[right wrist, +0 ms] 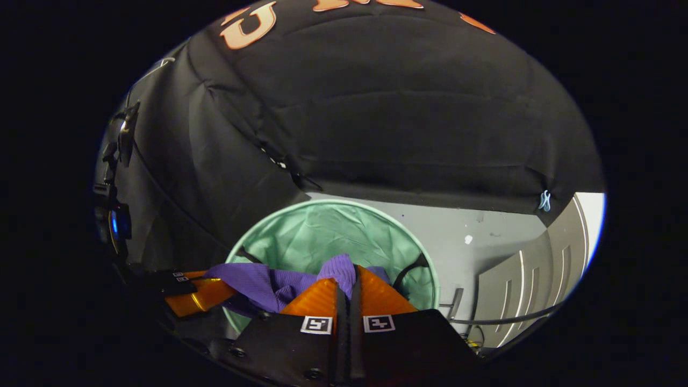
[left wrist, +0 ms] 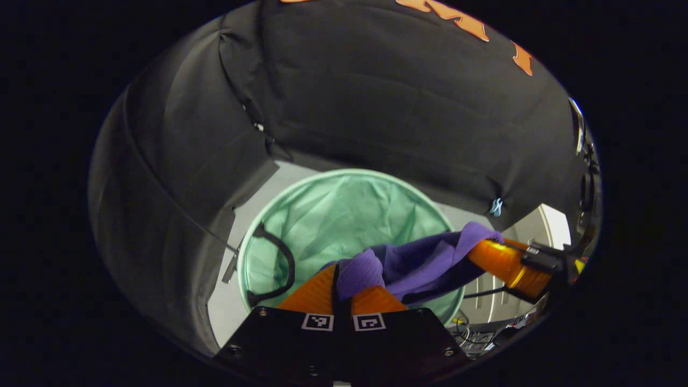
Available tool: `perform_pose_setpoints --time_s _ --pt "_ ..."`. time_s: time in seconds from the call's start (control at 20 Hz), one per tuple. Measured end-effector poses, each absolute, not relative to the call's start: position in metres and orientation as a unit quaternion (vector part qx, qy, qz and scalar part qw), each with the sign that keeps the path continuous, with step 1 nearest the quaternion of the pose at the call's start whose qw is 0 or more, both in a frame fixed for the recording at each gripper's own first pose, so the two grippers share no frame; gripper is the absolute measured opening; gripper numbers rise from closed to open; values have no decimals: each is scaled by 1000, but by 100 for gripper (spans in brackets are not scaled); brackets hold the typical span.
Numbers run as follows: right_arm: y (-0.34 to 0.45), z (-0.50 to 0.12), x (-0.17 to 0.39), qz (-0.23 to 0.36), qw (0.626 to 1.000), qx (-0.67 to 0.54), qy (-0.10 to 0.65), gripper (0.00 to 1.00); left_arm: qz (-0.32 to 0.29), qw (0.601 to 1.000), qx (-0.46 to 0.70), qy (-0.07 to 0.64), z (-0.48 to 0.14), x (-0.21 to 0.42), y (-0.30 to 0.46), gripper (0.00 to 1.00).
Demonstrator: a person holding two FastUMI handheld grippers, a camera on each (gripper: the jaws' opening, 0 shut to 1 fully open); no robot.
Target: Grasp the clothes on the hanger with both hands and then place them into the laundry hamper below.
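Ahead of and below both grippers sits a round, crinkled mint fabric hamper (left wrist: 344,215) with black loop handles. Over its near rim sags ribbed purple cloth (left wrist: 419,258), clamped between the left gripper (left wrist: 344,279) and the right gripper (right wrist: 346,282).

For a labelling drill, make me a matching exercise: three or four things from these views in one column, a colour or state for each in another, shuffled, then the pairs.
Column one:
1. purple garment
2. laundry hamper
3. left gripper
4. hamper handle

Column two:
A. pale green, open at the top
B. black loop at the rim
C. stretched between both grippers, over the hamper
D. shut on cloth

Pairs: 1-C, 2-A, 3-D, 4-B
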State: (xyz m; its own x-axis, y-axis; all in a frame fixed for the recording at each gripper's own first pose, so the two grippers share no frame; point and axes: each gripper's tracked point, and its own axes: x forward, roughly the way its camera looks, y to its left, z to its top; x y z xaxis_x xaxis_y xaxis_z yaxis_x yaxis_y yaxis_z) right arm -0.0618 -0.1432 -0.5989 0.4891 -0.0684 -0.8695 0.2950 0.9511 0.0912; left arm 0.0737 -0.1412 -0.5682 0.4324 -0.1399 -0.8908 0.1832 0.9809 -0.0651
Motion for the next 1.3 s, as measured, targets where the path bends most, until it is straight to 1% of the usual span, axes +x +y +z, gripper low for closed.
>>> perform_pose_setpoints --time_s 0.35,0.45,0.5,0.55,0.6,0.65,0.7,0.8,0.9,0.95,1.3 --pt "-146 -625 -75 -119 835 122 523 8 -78 832 44 547 -571 64 -129 0" --pt "-143 -628 -80 -117 828 122 534 11 -74 826 53 556 -571 60 -122 2" --pt "-141 -630 -84 -119 825 118 540 11 -73 823 52 560 -569 59 -122 5" --pt "-140 -628 -85 -119 825 119 539 35 -74 823 51 561 -568 57 -124 7" --pt "-141 -627 -85 -120 827 115 537 44 -73 823 53 561 -566 56 -123 13" --pt "-140 -624 -83 -119 831 113 532 54 -73 825 54 558 -567 59 -122 16" --pt "-139 -620 -81 -119 832 112 529 63 -72 828 57 553 -566 61 -121 29" --pt "-145 -609 -80 -130 837 109 520 100 -64 838 66 539 -564 67 -117 64" --pt "-147 -595 -76 -141 843 106 509 99 -61 850 72 519 -553 75 -115 99" --pt "-147 -589 -74 -142 845 108 504 99 -60 855 72 509 -553 78 -115 97" --pt "-138 -522 -63 -138 872 99 460 99 -71 884 49 460 -531 89 -122 97"
